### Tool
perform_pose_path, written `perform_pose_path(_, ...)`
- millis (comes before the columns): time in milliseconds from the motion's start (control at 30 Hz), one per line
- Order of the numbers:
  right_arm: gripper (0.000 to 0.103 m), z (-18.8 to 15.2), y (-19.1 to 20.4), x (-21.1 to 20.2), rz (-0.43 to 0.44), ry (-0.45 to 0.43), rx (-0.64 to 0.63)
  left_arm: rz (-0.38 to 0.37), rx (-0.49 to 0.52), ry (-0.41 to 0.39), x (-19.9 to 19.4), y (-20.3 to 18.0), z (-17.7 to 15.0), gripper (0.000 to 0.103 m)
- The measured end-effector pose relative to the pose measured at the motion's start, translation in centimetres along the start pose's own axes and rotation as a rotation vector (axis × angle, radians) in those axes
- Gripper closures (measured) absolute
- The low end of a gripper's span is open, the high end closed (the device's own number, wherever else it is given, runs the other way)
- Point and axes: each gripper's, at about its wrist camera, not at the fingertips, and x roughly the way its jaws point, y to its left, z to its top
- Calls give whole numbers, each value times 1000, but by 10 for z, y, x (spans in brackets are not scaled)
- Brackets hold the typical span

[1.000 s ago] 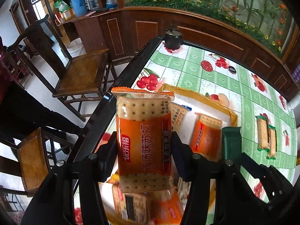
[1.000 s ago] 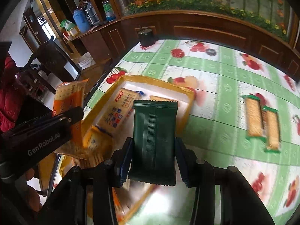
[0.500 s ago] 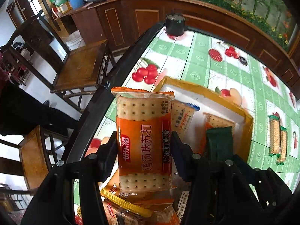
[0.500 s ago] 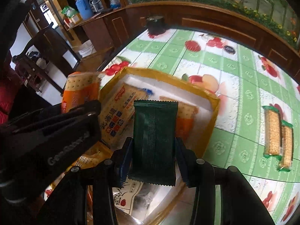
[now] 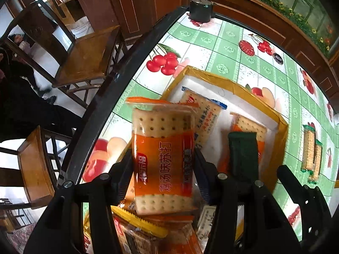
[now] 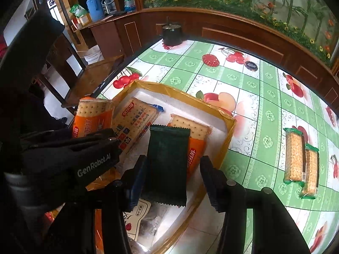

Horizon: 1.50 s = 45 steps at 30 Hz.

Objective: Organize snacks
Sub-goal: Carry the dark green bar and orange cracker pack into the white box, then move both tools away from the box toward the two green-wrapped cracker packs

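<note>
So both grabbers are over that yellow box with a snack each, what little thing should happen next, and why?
Probably lift the right gripper away. Its jaws have just been opening, and a gap shows beside the dark green packet, which hangs over the yellow box, so it seems released. The left gripper pinches the orange cracker pack above the same box and could let go after.

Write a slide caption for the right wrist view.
Right claw open around a dark green foil snack packet over the yellow-rimmed cardboard box.
</note>
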Motion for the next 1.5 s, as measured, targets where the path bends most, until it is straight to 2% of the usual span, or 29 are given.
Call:
perform_pose_path(200,50,-4,-8,-9,25,0,53,15,30,-32,-18,-5,-6,50)
perform_pose_path(400,50,-13,-12,-23,37,-14,71,51,82,-143,-38,-10,-22,50)
perform_pose_path(733,50,-41,-25,-58,59,-36,87,19,85,-204,-64,-19,-61,50)
perform_pose_path(1133,50,-117,-72,-89,46,-4,112,-47,121,-243,-81,-64,-121,50)
perform_pose_path(1500,50,-204,-147,-94,19,65,235,-83,209,-244,-78,-126,-169,50)
